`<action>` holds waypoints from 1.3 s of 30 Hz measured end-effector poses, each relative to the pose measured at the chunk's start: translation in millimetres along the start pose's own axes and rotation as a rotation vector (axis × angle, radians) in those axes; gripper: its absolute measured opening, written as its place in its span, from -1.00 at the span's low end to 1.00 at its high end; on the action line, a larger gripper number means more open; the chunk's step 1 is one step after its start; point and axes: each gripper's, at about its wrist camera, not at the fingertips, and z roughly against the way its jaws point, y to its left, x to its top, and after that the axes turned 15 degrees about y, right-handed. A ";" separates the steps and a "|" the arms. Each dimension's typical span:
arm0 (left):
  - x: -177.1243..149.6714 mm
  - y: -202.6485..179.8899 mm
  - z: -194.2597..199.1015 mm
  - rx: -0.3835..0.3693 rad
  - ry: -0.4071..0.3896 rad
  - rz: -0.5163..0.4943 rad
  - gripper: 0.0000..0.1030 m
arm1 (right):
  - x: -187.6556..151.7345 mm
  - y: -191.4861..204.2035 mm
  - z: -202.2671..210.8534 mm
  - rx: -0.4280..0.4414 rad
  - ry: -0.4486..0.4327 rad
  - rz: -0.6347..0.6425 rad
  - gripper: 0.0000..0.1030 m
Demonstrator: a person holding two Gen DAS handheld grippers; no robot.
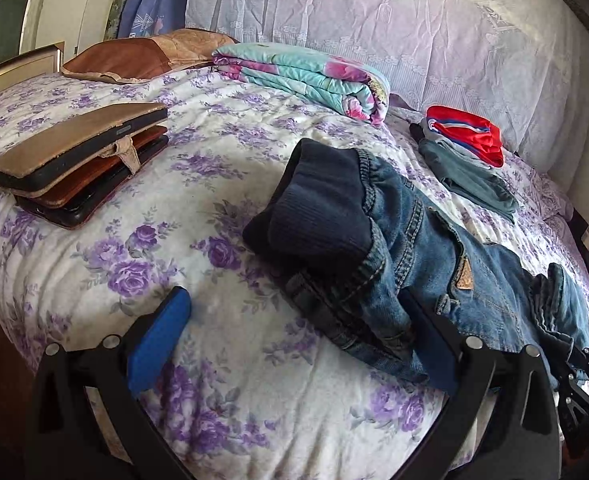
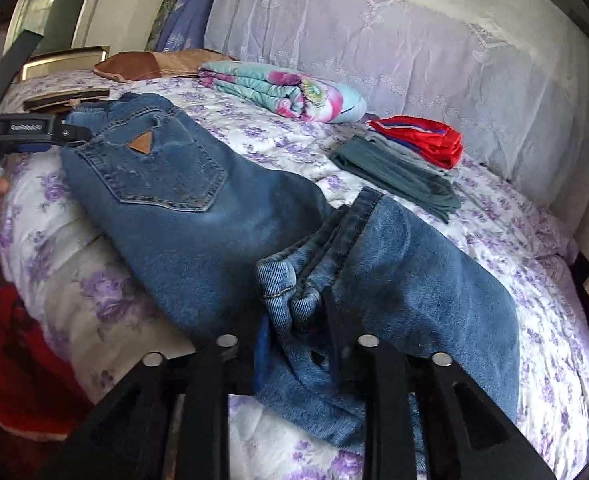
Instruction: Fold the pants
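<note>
Right gripper (image 2: pixel 298 328) is where I look first: a bunch of denim from the leg end sits between its two fingers. From this angle I cannot tell whether the pads are biting or only flank the cloth. Over at the waist, the left gripper (image 1: pixel 292 296) stands wide open, with the waistband draped over one finger and nothing pinched.

The jeans (image 2: pixel 198 216) lie across the near part of the bed (image 1: pixel 154 248), on the flowered spread. They look already halved lengthwise, since I see one back pocket facing up and the legs stacked on each other. The lower leg is doubled back towards the seat, its hem lying on top near the middle. So I judge the first crosswise fold as begun but rough, as the cloth by my right fingers is crumpled rather than flat.

What I reckon is left is to let the leg end settle and smooth it, then make one more fold up to the dark ribbed waistband (image 1: pixel 318 200). After that the bundle probably joins the folded clothes (image 2: pixel 414 160), which sit well apart further up the bed. I would call it roughly half done.
</note>
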 end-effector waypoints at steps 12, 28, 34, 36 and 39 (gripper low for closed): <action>1.7 -0.7 1.2 0.004 -0.002 0.002 0.92 | 24.9 -96.1 18.1 0.069 -0.094 -0.356 0.23; 1.5 -0.6 1.6 0.004 -0.002 0.001 0.92 | -37.7 -82.6 0.5 -0.016 0.061 -0.397 0.64; 3.0 -0.7 0.5 0.013 0.003 -0.001 0.92 | -41.0 -90.6 2.7 0.070 0.025 -0.427 0.66; 2.8 -0.9 0.0 0.014 0.002 -0.003 0.92 | -37.2 -91.1 20.3 0.144 -0.058 -0.431 0.66; 3.1 -1.3 -0.1 0.024 -0.002 0.000 0.92 | -9.9 -88.7 26.2 0.114 -0.080 -0.392 0.75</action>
